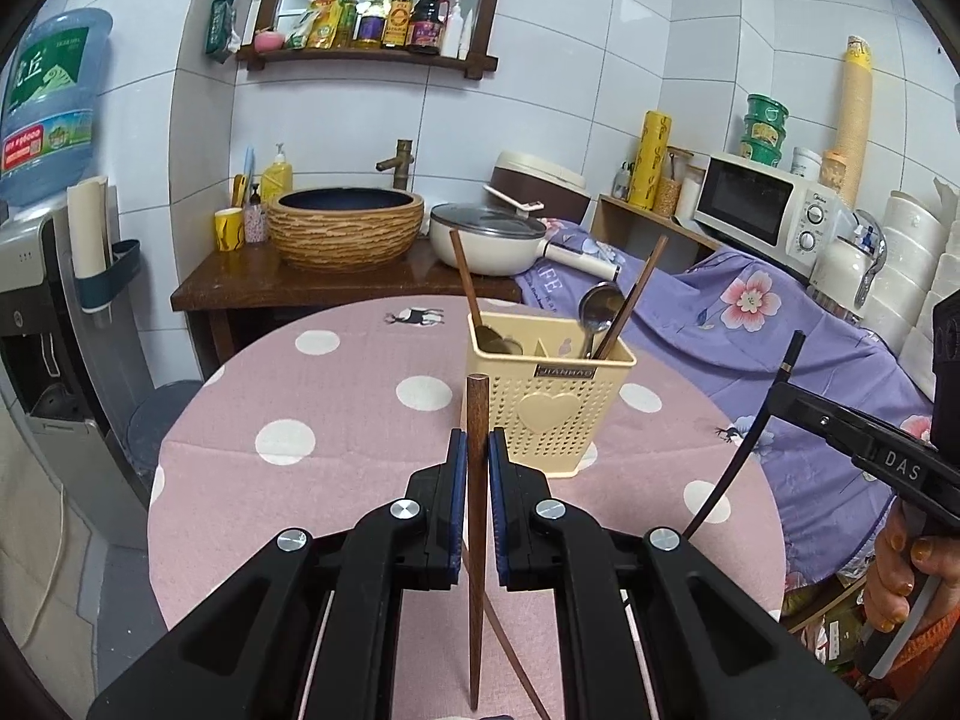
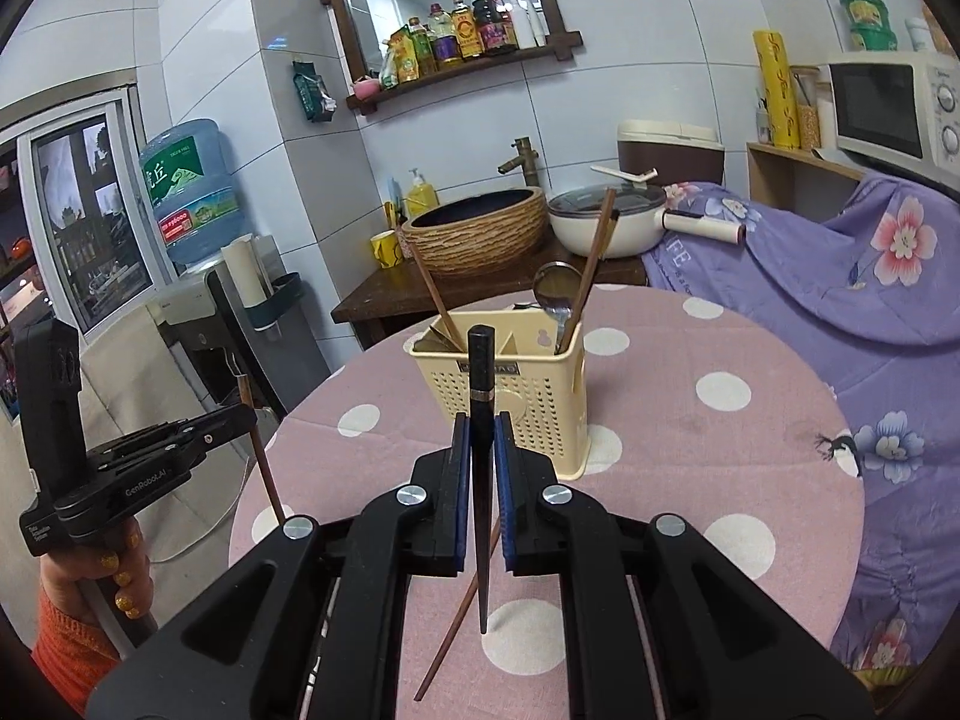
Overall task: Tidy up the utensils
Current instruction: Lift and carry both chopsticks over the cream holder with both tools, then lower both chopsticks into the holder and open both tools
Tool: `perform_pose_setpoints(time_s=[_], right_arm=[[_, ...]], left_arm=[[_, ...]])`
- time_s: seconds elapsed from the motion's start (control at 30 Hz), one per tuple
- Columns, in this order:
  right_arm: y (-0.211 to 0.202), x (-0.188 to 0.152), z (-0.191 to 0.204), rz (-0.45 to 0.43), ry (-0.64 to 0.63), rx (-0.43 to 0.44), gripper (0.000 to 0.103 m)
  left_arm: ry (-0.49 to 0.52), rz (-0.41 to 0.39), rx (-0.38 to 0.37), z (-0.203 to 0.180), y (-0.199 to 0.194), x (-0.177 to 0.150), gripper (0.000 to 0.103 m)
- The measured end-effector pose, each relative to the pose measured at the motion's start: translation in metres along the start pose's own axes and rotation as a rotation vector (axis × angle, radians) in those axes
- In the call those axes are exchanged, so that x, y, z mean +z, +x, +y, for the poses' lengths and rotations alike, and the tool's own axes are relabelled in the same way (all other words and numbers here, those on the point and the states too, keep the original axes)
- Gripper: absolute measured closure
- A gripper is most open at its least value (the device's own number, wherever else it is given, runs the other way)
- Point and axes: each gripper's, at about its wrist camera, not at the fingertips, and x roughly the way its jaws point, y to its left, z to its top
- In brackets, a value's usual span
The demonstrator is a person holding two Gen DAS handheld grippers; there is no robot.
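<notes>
Left gripper (image 1: 477, 450) clamped on brown wooden chopstick (image 1: 477, 540); right gripper (image 2: 480, 429) clamped on black chopstick (image 2: 482, 480); cream utensil holder (image 1: 549, 414) just beyond.

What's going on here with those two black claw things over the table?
A person is sorting utensils with a hand-held claw in each hand. The left claw grips a brown wooden chopstick; the right claw grips a black chopstick. Both hover just short of the cream utensil holder, which holds a spoon and other chopsticks.
</notes>
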Motion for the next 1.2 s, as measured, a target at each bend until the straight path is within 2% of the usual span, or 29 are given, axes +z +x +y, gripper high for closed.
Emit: perform_pose_setpoints(time_s=[0.17,0.47,0.7,0.97,1.07,1.2], right_arm=[[0.001,0.029,0.003,-0.014,0.003,0.015,0.094],[0.004,0.121,0.011,-0.099,0.022,0.013,0.094],[0.02,0.179,0.013,-0.135,0.032,-0.039,0.094],[0.051,0.188,0.008,-0.141,0.009,-0.122,0.094],[0.069,0.179,0.001,-0.112,0.01,-0.139,0.094],[0.096,0.154,-0.009,-0.048,0.019,-0.149,0.094]], left_arm=[[0.019,-0.035,-0.006,-0.005,-0.004,0.027,0.096],[0.109,-0.177,-0.01,-0.037,-0.014,0.124,0.096],[0.143,-0.204,-0.007,-0.062,-0.002,0.177,0.096],[0.14,-0.192,0.023,-0.073,0.039,0.194,0.097],[0.12,-0.19,0.021,-0.07,0.052,0.192,0.097],[0.082,-0.143,0.015,-0.061,0.069,0.179,0.097]])
